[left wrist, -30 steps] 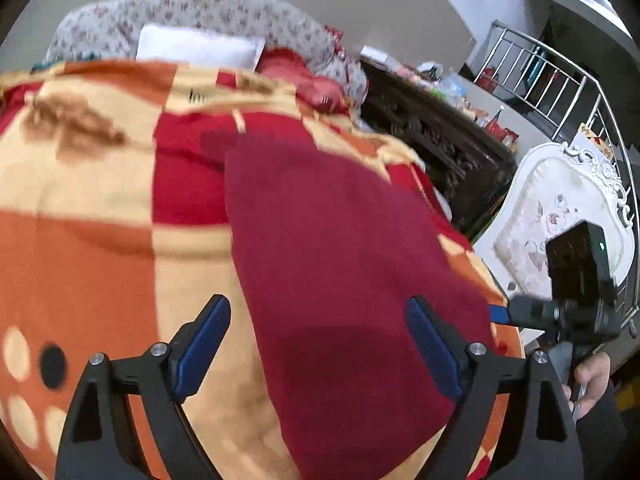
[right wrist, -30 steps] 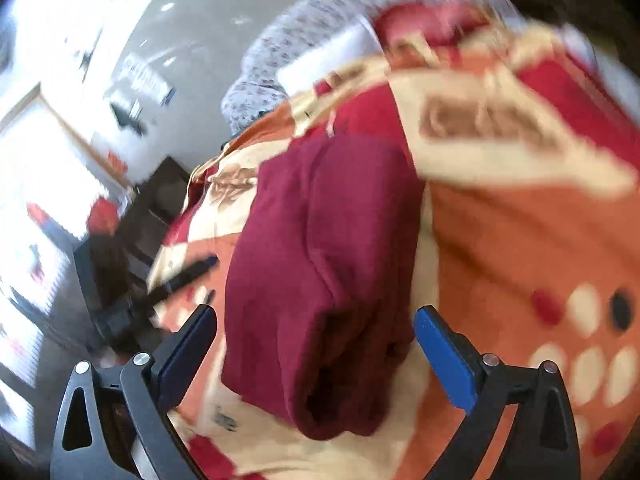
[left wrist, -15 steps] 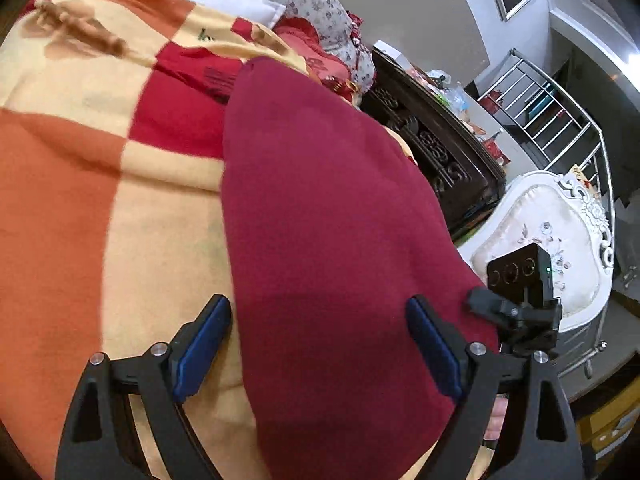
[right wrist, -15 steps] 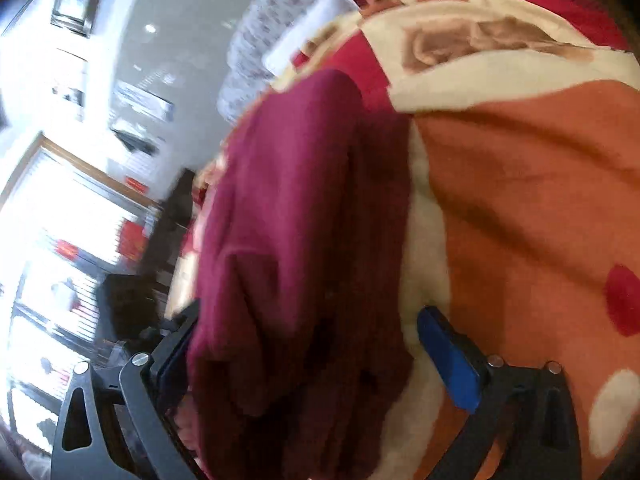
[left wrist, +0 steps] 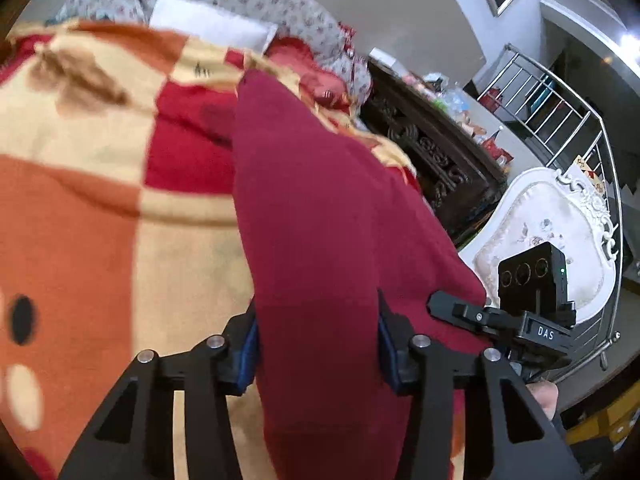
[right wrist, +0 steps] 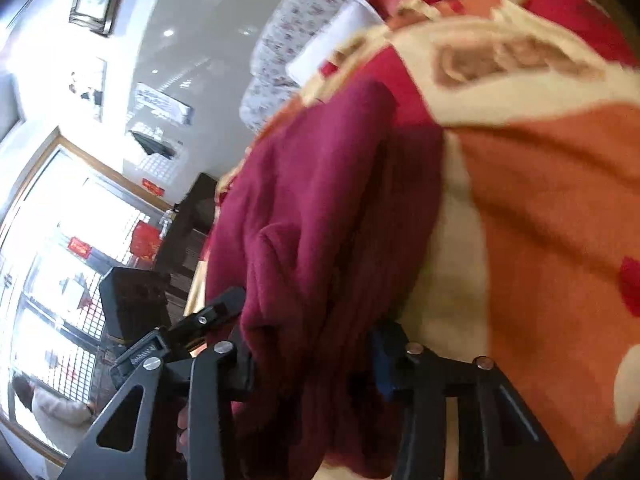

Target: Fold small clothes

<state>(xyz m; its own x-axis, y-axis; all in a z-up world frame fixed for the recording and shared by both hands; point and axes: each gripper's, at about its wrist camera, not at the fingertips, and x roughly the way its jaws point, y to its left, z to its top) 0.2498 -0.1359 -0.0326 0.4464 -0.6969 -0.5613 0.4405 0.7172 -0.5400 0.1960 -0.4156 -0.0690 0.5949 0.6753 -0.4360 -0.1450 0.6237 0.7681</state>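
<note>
A dark red garment (left wrist: pixel 320 216) lies lengthwise on an orange, cream and red blanket (left wrist: pixel 88 208). My left gripper (left wrist: pixel 318 344) is shut on the garment's near end, with the cloth bunched between the blue pads. In the right wrist view the same garment (right wrist: pixel 320 208) is folded over in thick layers, and my right gripper (right wrist: pixel 312 356) is shut on its near end. The right gripper also shows in the left wrist view (left wrist: pixel 500 316) at the garment's right edge. The left gripper shows in the right wrist view (right wrist: pixel 176 332) at the garment's left.
A floral pillow (left wrist: pixel 248 0) and a white cushion (left wrist: pixel 208 28) lie at the bed's far end. A dark carved wooden cabinet (left wrist: pixel 432 148), a white ornate chair (left wrist: pixel 544 236) and a metal railing (left wrist: pixel 560 112) stand right of the bed. Bright windows (right wrist: pixel 60 260) are on the left.
Both grippers have gone from wide open around the garment's near end to shut on it. Both cameras have tilted back up from the cloth.
</note>
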